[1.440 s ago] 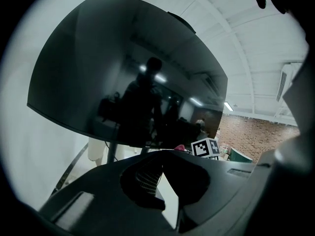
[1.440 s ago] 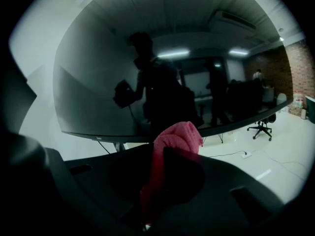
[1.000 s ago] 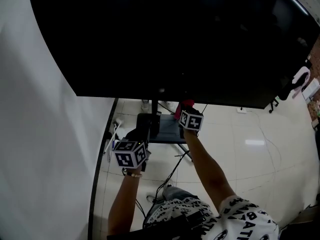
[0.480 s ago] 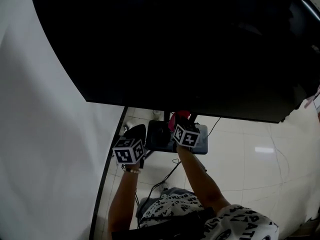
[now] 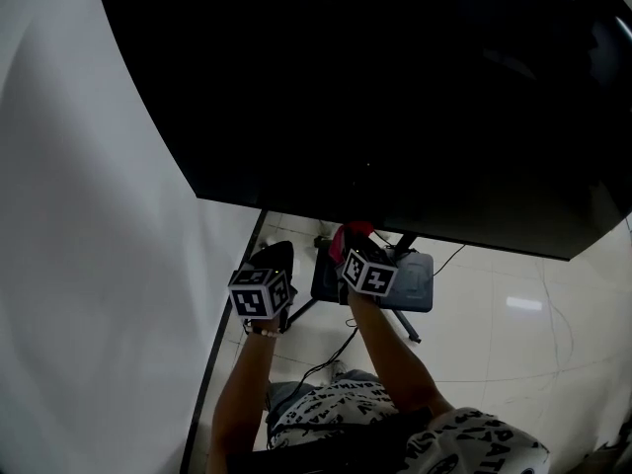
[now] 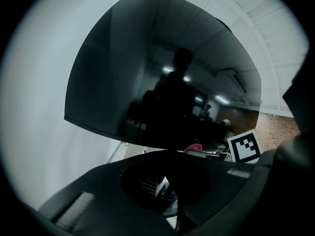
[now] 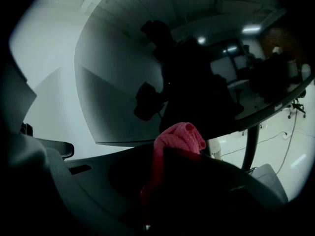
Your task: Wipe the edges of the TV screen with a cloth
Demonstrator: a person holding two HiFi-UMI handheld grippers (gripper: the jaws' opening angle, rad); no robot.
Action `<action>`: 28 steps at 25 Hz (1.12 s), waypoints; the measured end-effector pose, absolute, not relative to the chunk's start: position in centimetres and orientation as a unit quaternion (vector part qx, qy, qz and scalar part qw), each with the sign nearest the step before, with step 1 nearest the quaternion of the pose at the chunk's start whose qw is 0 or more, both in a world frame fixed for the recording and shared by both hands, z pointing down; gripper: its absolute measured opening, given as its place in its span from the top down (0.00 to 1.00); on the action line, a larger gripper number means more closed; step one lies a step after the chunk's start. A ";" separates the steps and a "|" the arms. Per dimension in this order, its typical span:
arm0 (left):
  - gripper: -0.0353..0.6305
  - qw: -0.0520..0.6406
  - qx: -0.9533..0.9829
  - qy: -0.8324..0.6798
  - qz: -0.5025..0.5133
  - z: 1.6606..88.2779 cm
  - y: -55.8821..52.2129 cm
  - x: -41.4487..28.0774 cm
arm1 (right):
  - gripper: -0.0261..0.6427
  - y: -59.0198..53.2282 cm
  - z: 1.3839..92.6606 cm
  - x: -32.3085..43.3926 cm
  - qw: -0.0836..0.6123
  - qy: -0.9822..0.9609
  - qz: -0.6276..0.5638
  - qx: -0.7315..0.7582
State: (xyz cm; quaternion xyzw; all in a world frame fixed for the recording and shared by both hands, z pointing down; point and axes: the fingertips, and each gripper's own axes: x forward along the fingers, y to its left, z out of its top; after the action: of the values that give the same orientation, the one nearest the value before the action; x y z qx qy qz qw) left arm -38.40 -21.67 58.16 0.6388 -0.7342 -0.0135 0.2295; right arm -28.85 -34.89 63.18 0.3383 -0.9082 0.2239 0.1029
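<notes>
The big black TV screen (image 5: 395, 97) fills the top of the head view, and its lower edge slants down to the right. My right gripper (image 5: 354, 247) is shut on a red cloth (image 5: 353, 232), which it holds up just under that lower edge, left of the stand pole. In the right gripper view the cloth (image 7: 179, 136) bulges out between the dark jaws below the screen (image 7: 123, 82). My left gripper (image 5: 274, 260) hangs lower and to the left, off the screen, with its jaws together and nothing in them. Its view shows the screen (image 6: 162, 82) and the cloth (image 6: 193, 147).
A white wall (image 5: 89, 265) runs down the left side. The TV's stand base (image 5: 415, 284) sits on the pale tiled floor (image 5: 513, 344) under the screen, with a black cable (image 5: 331, 358) trailing from it. The person's arms and patterned shirt fill the bottom.
The right gripper and cloth have shifted left along the TV's lower edge, closer to the bottom-left corner. The view has shifted, so the screen edge sits lower. The left gripper has barely moved.
</notes>
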 end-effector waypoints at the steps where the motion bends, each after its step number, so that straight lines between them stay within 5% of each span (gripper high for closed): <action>1: 0.94 0.232 0.639 -0.733 -0.012 58.4 -21.0 -39.3 | 0.88 -34.3 63.4 -30.4 0.104 -0.909 0.225 0.335; 18: 0.94 0.233 0.604 -0.761 -0.029 57.2 -7.4 -57.6 | 0.88 -23.7 62.1 -56.8 0.127 -0.931 0.211 0.271; 28: 0.94 0.237 0.599 -0.763 -0.054 56.9 -2.9 -60.7 | 0.88 -21.5 63.3 -64.3 0.146 -0.929 0.209 0.268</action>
State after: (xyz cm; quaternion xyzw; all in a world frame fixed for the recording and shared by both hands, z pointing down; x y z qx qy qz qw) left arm -60.73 -2.88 56.92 0.5991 -0.7629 -0.0537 0.2370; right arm -64.26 -21.47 63.32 0.2684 -0.9289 0.2091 0.1459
